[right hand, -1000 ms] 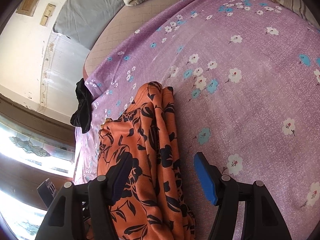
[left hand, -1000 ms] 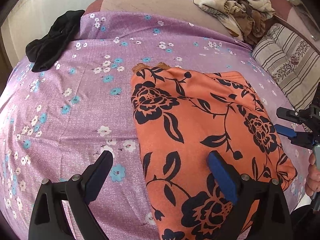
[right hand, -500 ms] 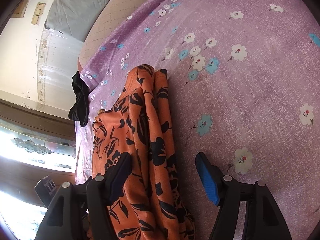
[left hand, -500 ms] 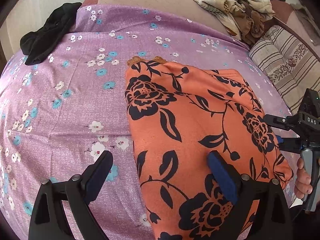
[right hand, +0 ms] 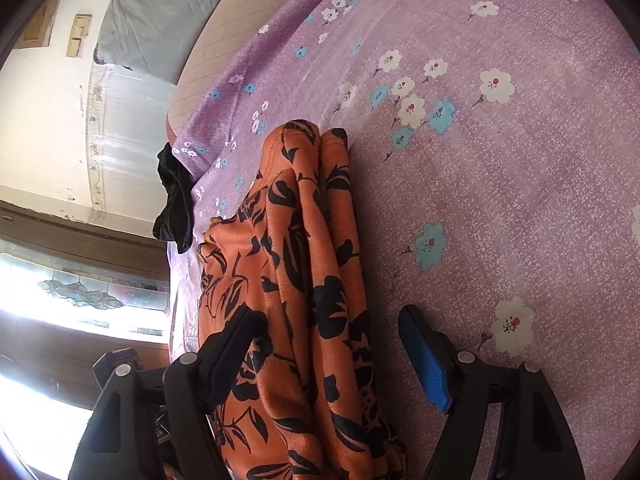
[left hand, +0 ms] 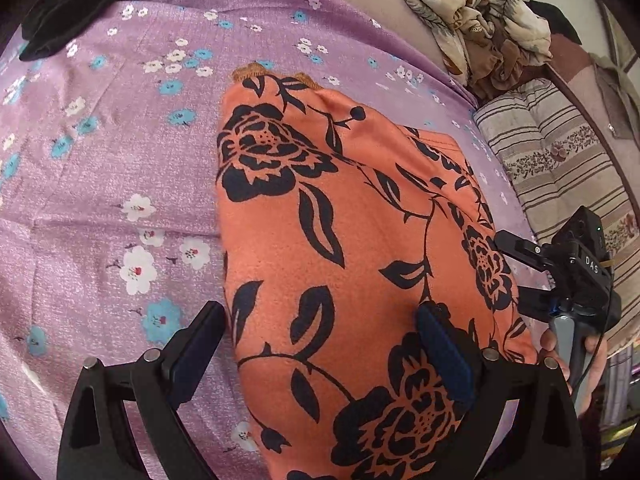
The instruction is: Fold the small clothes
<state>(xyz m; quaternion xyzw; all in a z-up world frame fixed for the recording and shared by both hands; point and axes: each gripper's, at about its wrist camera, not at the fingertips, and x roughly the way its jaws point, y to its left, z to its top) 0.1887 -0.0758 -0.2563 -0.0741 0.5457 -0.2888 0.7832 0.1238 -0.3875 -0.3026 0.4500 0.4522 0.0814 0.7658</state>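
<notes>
Left wrist view: orange garment w/ black flower print (left hand: 340, 240), soft thin fabric, lies flat on the purple bedsheet w/ white and blue flowers (left hand: 120, 168), already doubled over into a rough rectangle. Left gripper (left hand: 320, 344) has jaws wide apart, straddling the garment's near-left edge, holding nothing; prob. lined up to pinch that edge for another fold. Right gripper (left hand: 516, 276) shows at the far right by the garment's right edge. Crumpled black cloth (left hand: 76, 4) sits well apart at top left; beige patterned heap (left hand: 480, 24) and striped cushion (left hand: 560, 168) at the back.

Right wrist view: right gripper's jaws also spread wide, empty, w/ the garment's stacked layered edge between them, apparently ready to grab all layers together.
</notes>
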